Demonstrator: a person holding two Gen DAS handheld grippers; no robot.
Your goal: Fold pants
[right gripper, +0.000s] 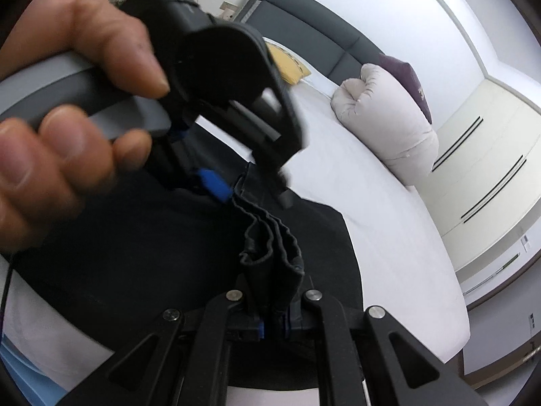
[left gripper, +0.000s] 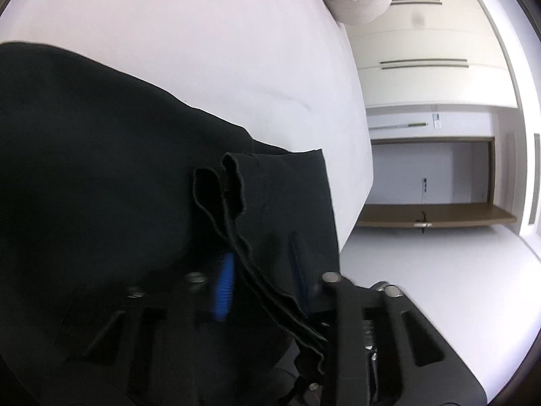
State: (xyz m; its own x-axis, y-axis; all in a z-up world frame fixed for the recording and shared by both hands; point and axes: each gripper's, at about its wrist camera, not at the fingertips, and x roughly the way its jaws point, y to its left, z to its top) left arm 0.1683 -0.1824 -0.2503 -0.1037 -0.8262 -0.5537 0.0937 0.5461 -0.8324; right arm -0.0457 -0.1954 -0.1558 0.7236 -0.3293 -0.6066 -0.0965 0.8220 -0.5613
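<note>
Black fabric pants [right gripper: 162, 237] lay across the white-sheeted bed [right gripper: 389, 209], long axis running left-right, bunched edge raised. Right gripper [right gripper: 274, 308] and left gripper [left gripper: 260, 287] were each clamped on that edge. Cream wardrobe doors [left gripper: 422, 34] stood beyond.

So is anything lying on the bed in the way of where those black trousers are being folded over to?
Nothing visible is. Both tools already grip the bunched hem of the pants, right tool and left tool. The dark fabric below and the white bed sheet beside it look bare; the pillow sits well off.
</note>
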